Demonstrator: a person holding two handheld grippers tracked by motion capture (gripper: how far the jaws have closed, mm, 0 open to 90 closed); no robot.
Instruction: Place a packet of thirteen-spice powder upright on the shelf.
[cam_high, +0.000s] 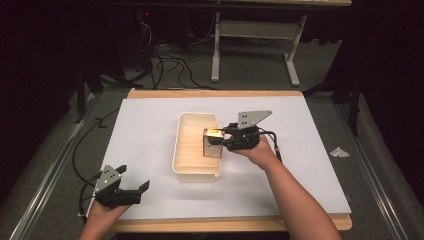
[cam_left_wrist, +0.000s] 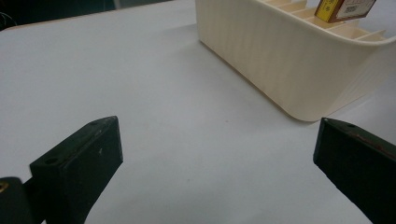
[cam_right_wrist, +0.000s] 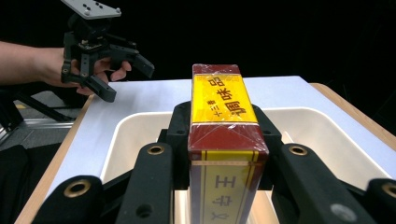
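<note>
Red-and-yellow box (cam_right_wrist: 223, 140) clamped between right gripper's (cam_right_wrist: 224, 135) jaws.

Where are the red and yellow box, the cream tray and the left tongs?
red and yellow box (cam_right_wrist: 224, 116), right gripper view, its yellow top face
cream tray (cam_high: 186, 172), high view, its near rim
left tongs (cam_high: 134, 186), high view, between their tips

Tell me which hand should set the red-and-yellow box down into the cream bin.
Right: its tongs already clamp the box over the bin. The left tongs sit open near the table's front edge.
</note>
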